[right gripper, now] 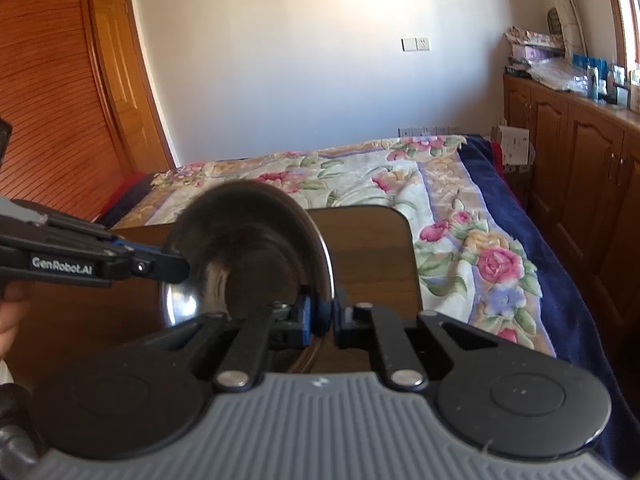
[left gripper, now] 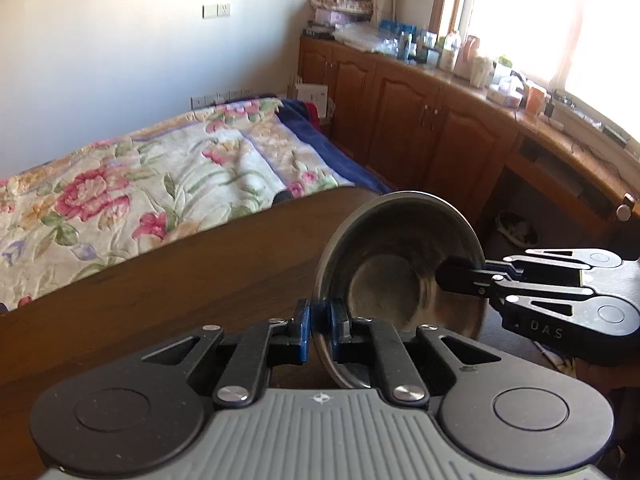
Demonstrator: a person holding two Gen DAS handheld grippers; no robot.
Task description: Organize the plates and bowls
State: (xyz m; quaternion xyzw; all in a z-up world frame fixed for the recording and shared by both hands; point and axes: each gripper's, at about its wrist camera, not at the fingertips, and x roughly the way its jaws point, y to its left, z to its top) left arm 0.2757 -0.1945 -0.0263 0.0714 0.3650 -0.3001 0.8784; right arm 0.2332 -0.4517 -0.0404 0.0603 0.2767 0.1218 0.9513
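While both tongs point(left gripper: 320, 326) point(right gripper: 322, 318) pinch the steel bowl point(left gripper: 400, 264), it hangs above the wooden table point(left gripper: 180, 284).

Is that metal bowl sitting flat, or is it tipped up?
Tipped up. The metal bowl stands nearly on edge above the table, its empty inside facing the left camera, with both grippers' jaws clamped on opposite rims.

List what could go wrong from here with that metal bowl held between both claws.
1. The metal bowl is held on edge above the wooden table, pinched only at its thin rim by the left claw and the right claw. It may slip and drop.
2. If the two claws pull or twist unevenly, the bowl could pivot out of one grip.
3. It sits near the table's corner, so a fall might reach the floor.
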